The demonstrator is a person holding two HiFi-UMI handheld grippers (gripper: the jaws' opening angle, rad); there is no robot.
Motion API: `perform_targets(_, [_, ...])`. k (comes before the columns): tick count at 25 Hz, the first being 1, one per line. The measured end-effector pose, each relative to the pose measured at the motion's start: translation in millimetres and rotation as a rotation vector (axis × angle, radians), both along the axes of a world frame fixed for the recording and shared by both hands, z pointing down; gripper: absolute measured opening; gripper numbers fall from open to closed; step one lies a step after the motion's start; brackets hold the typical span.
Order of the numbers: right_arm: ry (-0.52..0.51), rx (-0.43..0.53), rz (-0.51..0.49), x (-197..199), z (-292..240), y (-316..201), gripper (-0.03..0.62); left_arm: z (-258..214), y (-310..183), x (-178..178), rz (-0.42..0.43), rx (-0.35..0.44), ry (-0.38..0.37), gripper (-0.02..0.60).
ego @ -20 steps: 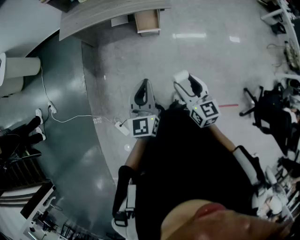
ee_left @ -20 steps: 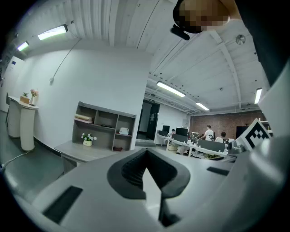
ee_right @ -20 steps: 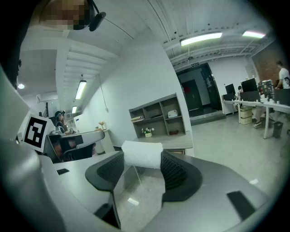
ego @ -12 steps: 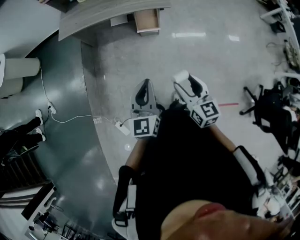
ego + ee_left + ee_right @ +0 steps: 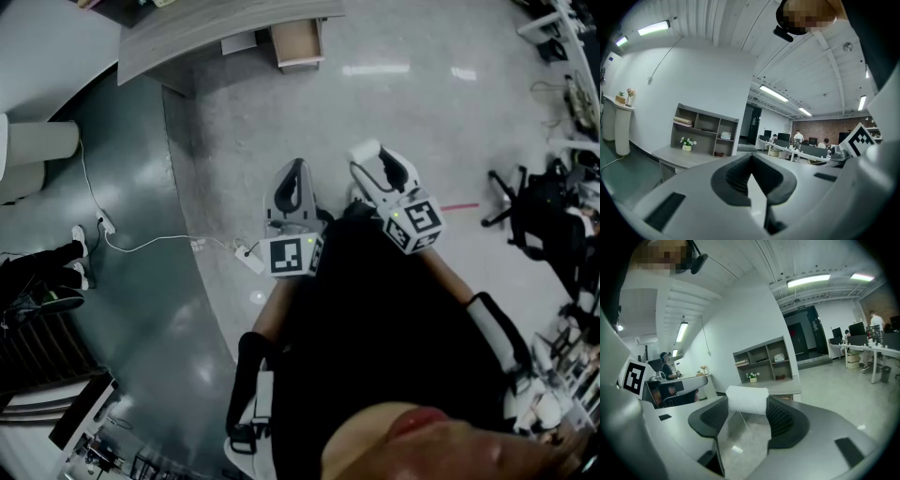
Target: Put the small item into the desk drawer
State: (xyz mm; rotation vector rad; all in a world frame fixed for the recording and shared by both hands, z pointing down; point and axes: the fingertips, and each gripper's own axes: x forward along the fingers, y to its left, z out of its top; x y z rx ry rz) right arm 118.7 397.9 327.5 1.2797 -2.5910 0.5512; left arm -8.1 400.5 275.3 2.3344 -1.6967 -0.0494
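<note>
1. Desk (image 5: 216, 28): long grey top at the far side of the floor, well apart from the person.
2. Drawer (image 5: 295, 42): wood-coloured box under the desk's edge; appears pulled open.
3. Right gripper (image 5: 370, 157): held low in front of the body, pointing toward the desk. Its jaws stand wide and are clamped on the white roll.
4. Left gripper (image 5: 291, 173): just beside the right one and level with it, also aimed at the desk. Its jaws are together at the tips with nothing between them.
5. White roll (image 5: 746, 399): lies crosswise at the right jaws' tips, well short of the desk. Judged light, soft and easily crushed, perhaps paper. It is best gripped gently across its width, well inside the pads.
</note>
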Motion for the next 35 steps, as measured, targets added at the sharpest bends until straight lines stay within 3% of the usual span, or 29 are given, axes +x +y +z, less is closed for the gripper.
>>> perform_targets(8, [0.013,0.016,0.034,-43.5,3.4,-0.8,0.253,4.0,-1.9,-37.3,0.052,0.008,0.02,-0.002])
perform_targets(17, [0.008,0.022,0.041,-57.6,4.7,-25.6,0.253,13.6,-17.2,-46.0,0.071,-0.022,0.025,-0.002])
perform_targets(25, [0.004,0.01,0.01,-51.5,17.6,-96.0,0.253,24.5,-80.6,-37.5,0.034,-0.045,0.02,-0.002])
perform_targets(35, [0.011,-0.022,-0.05,-22.0,29.6,-196.1,0.253,30.4,-179.9,-2.3,-0.01,-0.073,0.024,-0.002])
